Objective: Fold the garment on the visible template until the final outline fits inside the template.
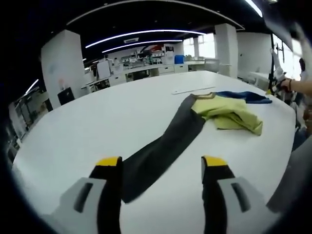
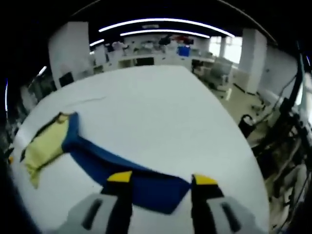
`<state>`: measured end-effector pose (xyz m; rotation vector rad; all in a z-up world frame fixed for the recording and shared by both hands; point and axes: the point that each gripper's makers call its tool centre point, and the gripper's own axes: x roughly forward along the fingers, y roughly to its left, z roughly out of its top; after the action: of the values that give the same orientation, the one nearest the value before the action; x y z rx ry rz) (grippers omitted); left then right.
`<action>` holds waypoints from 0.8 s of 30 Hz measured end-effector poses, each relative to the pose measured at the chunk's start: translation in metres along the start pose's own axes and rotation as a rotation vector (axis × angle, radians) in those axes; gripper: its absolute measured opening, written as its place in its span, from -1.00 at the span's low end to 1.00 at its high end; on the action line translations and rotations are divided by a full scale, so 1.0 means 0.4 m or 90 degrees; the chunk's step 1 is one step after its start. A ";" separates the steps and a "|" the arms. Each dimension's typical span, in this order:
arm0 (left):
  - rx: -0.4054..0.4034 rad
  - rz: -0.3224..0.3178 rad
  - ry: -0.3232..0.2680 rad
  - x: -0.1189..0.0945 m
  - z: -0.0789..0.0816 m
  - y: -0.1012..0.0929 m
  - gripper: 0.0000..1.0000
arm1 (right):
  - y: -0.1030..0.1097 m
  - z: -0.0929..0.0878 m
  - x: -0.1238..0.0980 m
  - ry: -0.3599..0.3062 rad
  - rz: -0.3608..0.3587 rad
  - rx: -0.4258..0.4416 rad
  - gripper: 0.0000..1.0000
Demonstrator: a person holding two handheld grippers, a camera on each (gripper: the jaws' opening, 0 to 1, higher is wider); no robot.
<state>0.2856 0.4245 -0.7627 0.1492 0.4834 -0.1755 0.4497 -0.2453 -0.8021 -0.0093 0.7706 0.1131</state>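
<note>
Reaching for the two sleeve ends seemed the step in hand: the garment lay spread on the white table, its grey sleeve running in between the parted, empty jaws of the left gripper, its blue sleeve lying between the equally unclenched right gripper. Next, each probably needed to close on its cuff and carry it inward. No template outline could be made out, and the yellow body was bunched, hiding its shape
</note>
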 end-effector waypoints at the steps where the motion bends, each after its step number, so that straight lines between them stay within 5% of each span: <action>1: 0.002 -0.008 -0.004 0.006 0.003 -0.010 0.26 | 0.016 0.002 0.001 -0.003 0.017 -0.001 0.05; 6: 0.019 -0.056 -0.012 0.027 0.031 -0.085 0.26 | 0.097 0.005 -0.013 -0.019 0.088 -0.015 0.47; 15: 0.047 -0.132 -0.024 0.078 0.065 -0.201 0.24 | 0.267 0.027 -0.051 -0.038 0.210 -0.082 0.91; 24: 0.077 -0.209 -0.044 0.123 0.107 -0.350 0.17 | 0.407 0.036 -0.100 -0.053 0.289 -0.147 0.98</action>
<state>0.3194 0.2738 -0.7626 0.1812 0.4255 -0.5306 0.4141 -0.0868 -0.7587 -0.0490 0.6633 0.6305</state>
